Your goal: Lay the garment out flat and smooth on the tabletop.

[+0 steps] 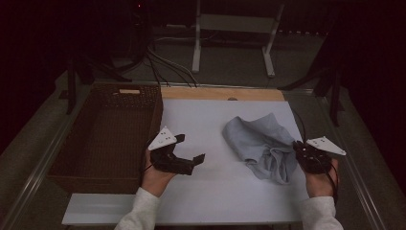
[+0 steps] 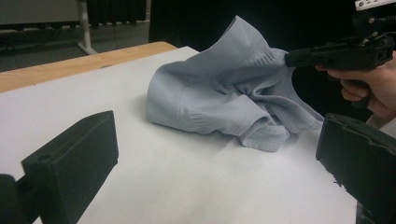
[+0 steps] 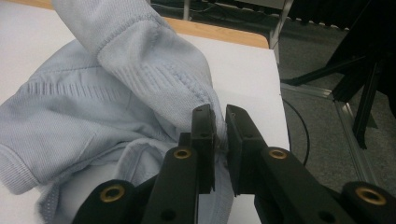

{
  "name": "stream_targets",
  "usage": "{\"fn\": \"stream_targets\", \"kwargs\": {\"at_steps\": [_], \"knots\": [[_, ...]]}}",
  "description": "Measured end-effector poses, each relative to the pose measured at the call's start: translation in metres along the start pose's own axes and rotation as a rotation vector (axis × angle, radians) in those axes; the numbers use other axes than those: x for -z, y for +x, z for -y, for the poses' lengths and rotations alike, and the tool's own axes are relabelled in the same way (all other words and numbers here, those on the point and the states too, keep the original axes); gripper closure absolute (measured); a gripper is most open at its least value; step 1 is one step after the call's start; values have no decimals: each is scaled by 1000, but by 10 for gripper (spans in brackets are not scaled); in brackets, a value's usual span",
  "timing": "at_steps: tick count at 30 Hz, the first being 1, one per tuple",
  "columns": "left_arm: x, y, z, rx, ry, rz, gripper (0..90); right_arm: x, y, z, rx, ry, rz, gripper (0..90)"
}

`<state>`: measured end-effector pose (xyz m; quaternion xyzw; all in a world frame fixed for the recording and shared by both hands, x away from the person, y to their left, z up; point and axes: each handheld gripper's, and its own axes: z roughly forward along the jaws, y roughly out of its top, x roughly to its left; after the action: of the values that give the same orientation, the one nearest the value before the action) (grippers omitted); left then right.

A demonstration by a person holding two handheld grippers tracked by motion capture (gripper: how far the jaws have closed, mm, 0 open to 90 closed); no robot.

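Note:
A crumpled light blue knitted garment (image 1: 261, 143) (image 2: 219, 88) (image 3: 116, 84) lies on the right half of the white board (image 1: 201, 191). At its right edge my right gripper (image 1: 297, 146) (image 3: 220, 126) is shut on a fold of the fabric, lifting that edge slightly. From the left gripper view, the right gripper (image 2: 292, 58) pinches the cloth's upper right corner. My left gripper (image 1: 189, 148) (image 2: 215, 172) rests open on the board, left of the garment, with nothing between its jaws.
A brown wicker basket (image 1: 110, 129) stands at the left, against the board. A wooden table edge (image 1: 220, 93) runs behind the board. Beyond it are a white metal stand (image 1: 196, 48) and cables on the dark floor.

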<state>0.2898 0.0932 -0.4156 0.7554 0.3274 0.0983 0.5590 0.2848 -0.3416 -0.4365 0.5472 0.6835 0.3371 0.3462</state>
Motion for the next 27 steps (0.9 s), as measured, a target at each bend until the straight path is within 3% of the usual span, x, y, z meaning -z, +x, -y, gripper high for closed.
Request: {"fn": "stream_targets", "kwargs": {"at_steps": [27], "knots": [[0,-1,0,4,-5,5,1,-7,-18,10,-82,45,49,827]]}}
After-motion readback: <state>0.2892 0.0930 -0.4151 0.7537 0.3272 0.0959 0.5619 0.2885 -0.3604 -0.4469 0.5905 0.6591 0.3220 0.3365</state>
